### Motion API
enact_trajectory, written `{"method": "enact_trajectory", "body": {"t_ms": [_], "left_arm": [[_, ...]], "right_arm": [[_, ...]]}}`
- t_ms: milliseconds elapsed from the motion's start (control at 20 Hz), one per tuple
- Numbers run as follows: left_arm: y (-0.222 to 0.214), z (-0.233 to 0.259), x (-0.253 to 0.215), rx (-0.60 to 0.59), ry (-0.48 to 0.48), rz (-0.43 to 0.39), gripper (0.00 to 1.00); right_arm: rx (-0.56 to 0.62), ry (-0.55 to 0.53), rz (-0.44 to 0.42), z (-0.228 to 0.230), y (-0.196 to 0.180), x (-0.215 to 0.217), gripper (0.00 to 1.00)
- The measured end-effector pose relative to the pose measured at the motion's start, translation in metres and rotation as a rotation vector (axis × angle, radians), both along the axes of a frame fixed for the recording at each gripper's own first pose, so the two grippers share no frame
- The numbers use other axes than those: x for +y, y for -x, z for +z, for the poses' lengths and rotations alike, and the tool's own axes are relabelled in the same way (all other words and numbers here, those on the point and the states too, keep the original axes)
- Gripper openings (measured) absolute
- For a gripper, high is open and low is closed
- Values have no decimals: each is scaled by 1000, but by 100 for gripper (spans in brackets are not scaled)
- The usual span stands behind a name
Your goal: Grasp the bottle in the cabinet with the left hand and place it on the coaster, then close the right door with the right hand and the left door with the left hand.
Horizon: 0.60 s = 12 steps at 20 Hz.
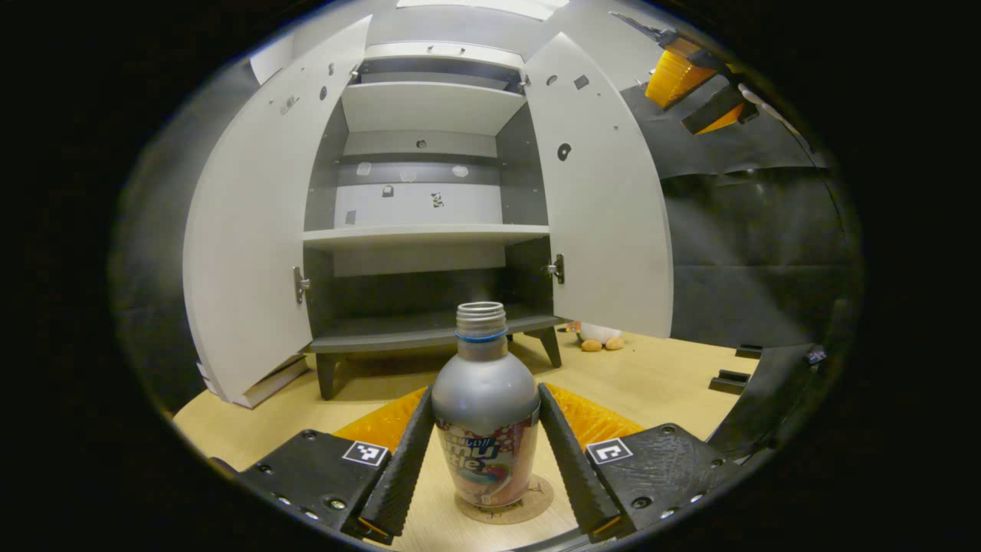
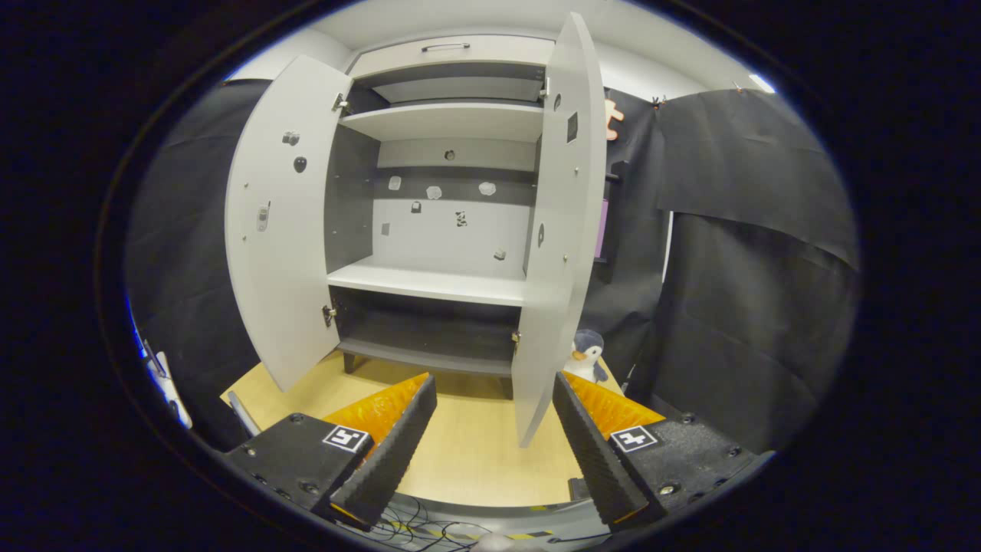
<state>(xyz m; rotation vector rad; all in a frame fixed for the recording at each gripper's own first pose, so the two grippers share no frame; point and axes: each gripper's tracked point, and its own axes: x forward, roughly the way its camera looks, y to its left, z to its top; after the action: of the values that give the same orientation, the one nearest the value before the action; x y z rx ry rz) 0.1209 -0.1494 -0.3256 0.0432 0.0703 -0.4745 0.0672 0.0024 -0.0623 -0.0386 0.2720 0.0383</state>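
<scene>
Wood table (image 1: 659, 383), bottle (image 1: 484, 414) on coaster (image 1: 536, 506) – btwn left tongs (image 1: 486, 460), released; right tongs (image 2: 490, 445) – released

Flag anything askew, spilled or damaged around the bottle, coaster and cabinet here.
Nothing stands out. The bottle stands upright on the coaster, uncapped, with no spill visible, between the left gripper fingers. Both cabinet doors hang open, as expected at this stage.

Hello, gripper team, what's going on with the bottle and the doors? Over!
Left gripper around bottle, bottle on coaster. Right gripper open, near right door. Both doors open. Nothing blocking.
</scene>
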Motion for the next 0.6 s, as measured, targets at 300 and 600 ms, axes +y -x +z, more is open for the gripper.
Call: {"method": "enact_trajectory", "body": {"t_ms": [300, 600], "left_arm": [[3, -13, -5, 18, 38, -2, 79], [5, -18, -7, 8, 14, -22, 80]], "right_arm": [[13, 14, 20, 0, 5, 6, 100], [25, 25, 30, -1, 9, 8, 100]]}}
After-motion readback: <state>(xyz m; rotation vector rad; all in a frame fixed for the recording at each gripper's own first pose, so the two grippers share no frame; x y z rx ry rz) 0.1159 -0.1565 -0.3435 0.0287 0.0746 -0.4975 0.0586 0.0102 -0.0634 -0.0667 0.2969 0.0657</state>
